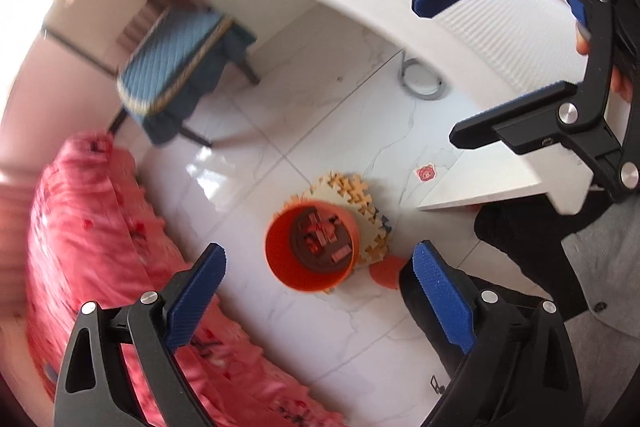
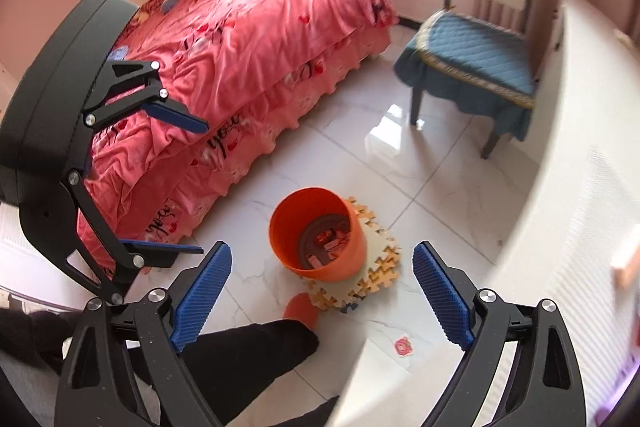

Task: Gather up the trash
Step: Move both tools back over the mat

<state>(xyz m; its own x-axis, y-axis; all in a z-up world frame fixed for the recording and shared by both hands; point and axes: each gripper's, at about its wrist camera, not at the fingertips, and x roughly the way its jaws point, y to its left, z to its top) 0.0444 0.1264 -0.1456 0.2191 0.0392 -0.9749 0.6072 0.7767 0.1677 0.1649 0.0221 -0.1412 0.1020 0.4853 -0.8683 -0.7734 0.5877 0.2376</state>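
Between the blue-padded fingers of the right gripper (image 2: pixel 322 291), which stand wide apart with nothing in them, a round orange plastic bin (image 2: pixel 318 235) sits on the white marble-tiled floor (image 2: pixel 360 155), holding small reddish scraps and resting partly on a stack of yellow and cream foam puzzle mats (image 2: pixel 374 267). The left gripper (image 2: pixel 188 183), also spread wide and empty, shows at the left edge before a bed with a pink-red patterned cover (image 2: pixel 256 39). A chair with a blue quilted seat (image 2: pixel 472 67) stands near the white bench (image 2: pixel 568 227) on the right, and a dark trouser leg (image 2: pixel 248 351) crosses the lower frame.
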